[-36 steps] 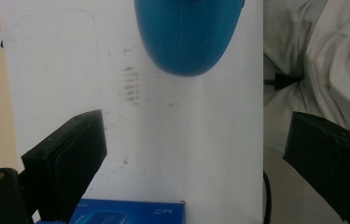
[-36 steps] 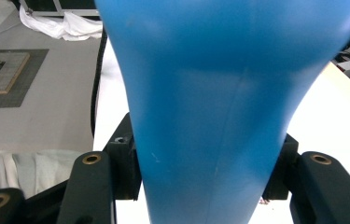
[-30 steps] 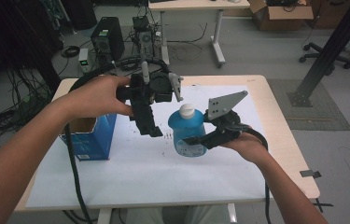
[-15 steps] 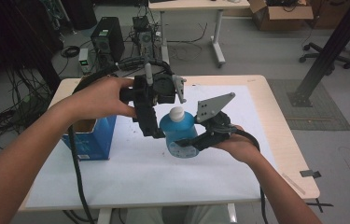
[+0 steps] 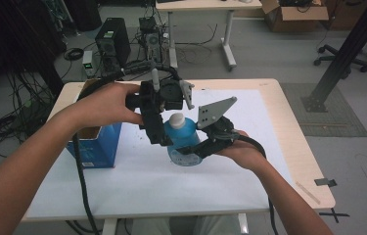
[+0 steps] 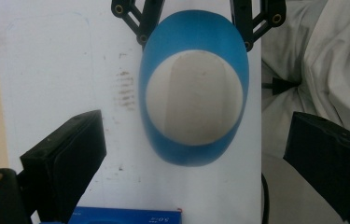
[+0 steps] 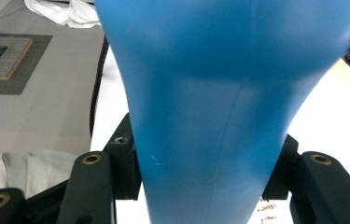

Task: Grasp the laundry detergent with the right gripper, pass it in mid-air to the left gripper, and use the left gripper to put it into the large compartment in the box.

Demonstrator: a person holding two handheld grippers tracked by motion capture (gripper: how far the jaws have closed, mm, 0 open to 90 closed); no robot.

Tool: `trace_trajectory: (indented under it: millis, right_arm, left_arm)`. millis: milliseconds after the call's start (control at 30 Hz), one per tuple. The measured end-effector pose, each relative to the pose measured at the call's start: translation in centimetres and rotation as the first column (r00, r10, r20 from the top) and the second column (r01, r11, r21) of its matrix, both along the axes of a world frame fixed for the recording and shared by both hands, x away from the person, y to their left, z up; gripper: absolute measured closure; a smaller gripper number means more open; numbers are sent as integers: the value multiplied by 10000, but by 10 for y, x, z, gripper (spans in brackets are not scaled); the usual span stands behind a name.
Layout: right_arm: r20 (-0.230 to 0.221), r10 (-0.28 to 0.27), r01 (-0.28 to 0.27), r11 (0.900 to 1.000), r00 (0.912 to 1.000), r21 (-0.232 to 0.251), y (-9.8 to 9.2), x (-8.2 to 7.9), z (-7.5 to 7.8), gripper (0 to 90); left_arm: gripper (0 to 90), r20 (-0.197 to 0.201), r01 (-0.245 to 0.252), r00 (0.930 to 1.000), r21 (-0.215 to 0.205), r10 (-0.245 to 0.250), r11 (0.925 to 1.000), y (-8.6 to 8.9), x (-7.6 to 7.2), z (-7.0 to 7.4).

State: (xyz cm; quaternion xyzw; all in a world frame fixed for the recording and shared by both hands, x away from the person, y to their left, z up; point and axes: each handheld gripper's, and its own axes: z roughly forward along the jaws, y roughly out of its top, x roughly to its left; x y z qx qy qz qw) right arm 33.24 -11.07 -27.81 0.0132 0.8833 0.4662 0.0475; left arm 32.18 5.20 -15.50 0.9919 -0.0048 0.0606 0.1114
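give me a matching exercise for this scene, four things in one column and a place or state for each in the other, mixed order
Things:
1. blue bottle
2. white cap
3. blue cardboard box
4. left hand-held gripper

Places or states:
a. jaws open, above the bottle's top
b. clamped between the jaws of the right hand-held gripper
c. stands open-topped at the table's left side
d. closes the top of the bottle

Pairs: 1-b, 2-d, 3-c, 4-a

The right gripper has carried the blue bottle leftward under the left gripper
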Motion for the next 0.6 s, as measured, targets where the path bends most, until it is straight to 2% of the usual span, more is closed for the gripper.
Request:
trace_trajectory:
  millis: [600]
  right_arm:
    - [-13,-8,8,10000,10000,-25,4,-1,0,448]
  left_arm:
    - [61,-164,-13,9999,-194,10,9998,-6,5,-20]
